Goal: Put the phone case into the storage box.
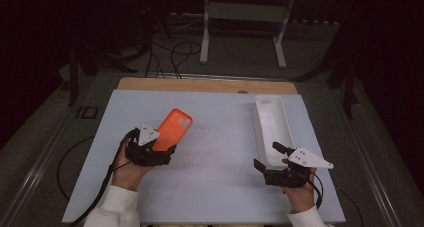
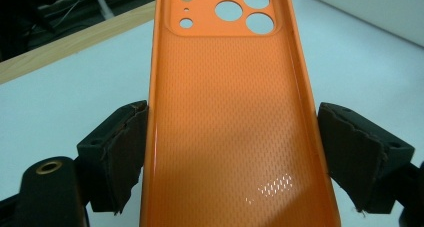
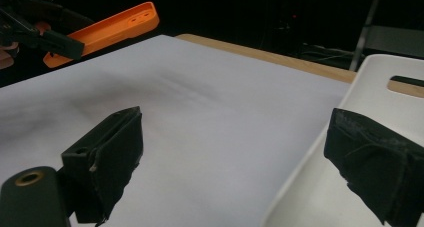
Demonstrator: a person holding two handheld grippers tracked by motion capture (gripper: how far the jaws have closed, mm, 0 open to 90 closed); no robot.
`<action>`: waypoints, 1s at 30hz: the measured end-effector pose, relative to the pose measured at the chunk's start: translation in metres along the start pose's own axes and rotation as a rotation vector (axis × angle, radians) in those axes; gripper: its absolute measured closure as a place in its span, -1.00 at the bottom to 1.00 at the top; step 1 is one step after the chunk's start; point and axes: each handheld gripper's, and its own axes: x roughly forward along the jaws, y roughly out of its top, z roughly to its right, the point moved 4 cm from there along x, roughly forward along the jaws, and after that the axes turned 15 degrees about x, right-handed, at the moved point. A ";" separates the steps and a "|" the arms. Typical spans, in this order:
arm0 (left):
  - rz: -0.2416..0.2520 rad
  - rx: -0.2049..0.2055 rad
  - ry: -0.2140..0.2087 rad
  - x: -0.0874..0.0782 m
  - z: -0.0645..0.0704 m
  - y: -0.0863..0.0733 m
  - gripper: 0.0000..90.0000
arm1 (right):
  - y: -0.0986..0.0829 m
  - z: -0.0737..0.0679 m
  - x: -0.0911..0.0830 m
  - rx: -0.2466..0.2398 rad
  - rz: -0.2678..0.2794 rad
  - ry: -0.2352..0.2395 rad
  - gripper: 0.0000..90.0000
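Left gripper (image 1: 159, 148) is seemingly clamped, lifted at the left; right gripper (image 1: 271, 157) is spread wide, low at the right.

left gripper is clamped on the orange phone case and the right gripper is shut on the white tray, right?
Not quite. The left gripper does clamp the orange plastic phone case, but the right gripper is open; the right gripper view shows its jaws spread at the white rectangular tray's near end.

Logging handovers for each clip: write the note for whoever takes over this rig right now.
Left gripper: shut on the orange phone case, gripped across its long sides, raised off the white table.
Right gripper: open, jaws either side of the near rim of the white tray, holding nothing.
Done: case picked up.
Left: probably steady the tray and bring the case over to it; nothing is in the tray yet.
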 end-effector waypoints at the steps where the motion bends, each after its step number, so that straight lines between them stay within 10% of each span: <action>1: -0.001 0.004 0.000 0.000 0.001 0.001 -0.63 | 0.001 -0.001 0.001 0.001 0.000 0.002 -0.80; 30: 0.066 0.105 -0.078 0.017 0.037 0.041 -0.63 | 0.017 -0.021 0.040 0.040 -0.039 0.066 -0.80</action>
